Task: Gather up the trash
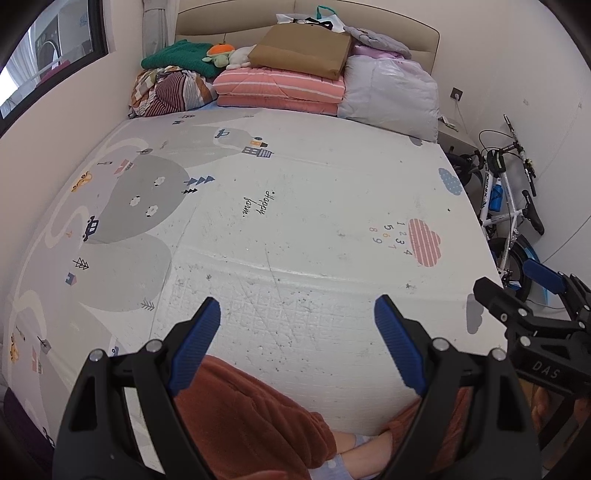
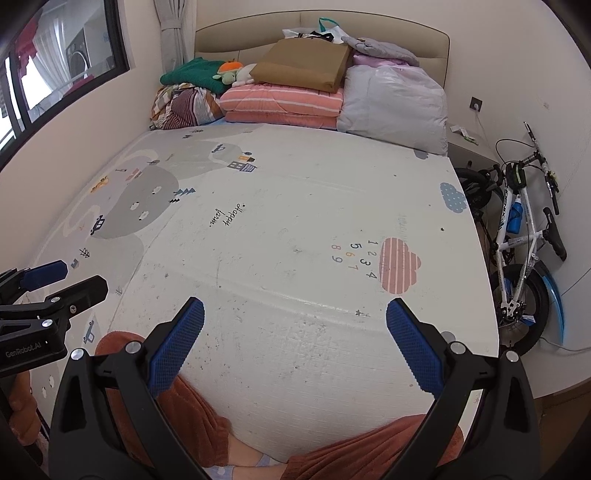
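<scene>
Progress: can't see any trash to collect, w/ nothing in either pair of tongs. Left tongs (image 1: 297,325) wide open, empty; right tongs (image 2: 295,328) also wide open, empty. Both hover over the near edge of the bed, above the play mat (image 1: 295,206) that covers the mattress. Judging from this, either the pickup hasn't begun or the mat is already cleared; can't tell which.

Trash itself: no wrapper, paper or bottle shows on the mat in either view. Only small dark specks and scuffs, thickest toward the near edge, too small to say if crumbs or wear marks. No bin or trash bag in view either.

Other stuff: folded bedding (image 1: 280,90) stacked along the head edge of the bed, brown flat bag (image 1: 303,50) on top of it, a plastic bag w/ green handle (image 2: 325,31) behind. Small scraps on the nightstand (image 2: 463,133) beside the far right corner, maybe trash, too small to be sure. Bike (image 2: 524,229) stands off the right edge.
</scene>
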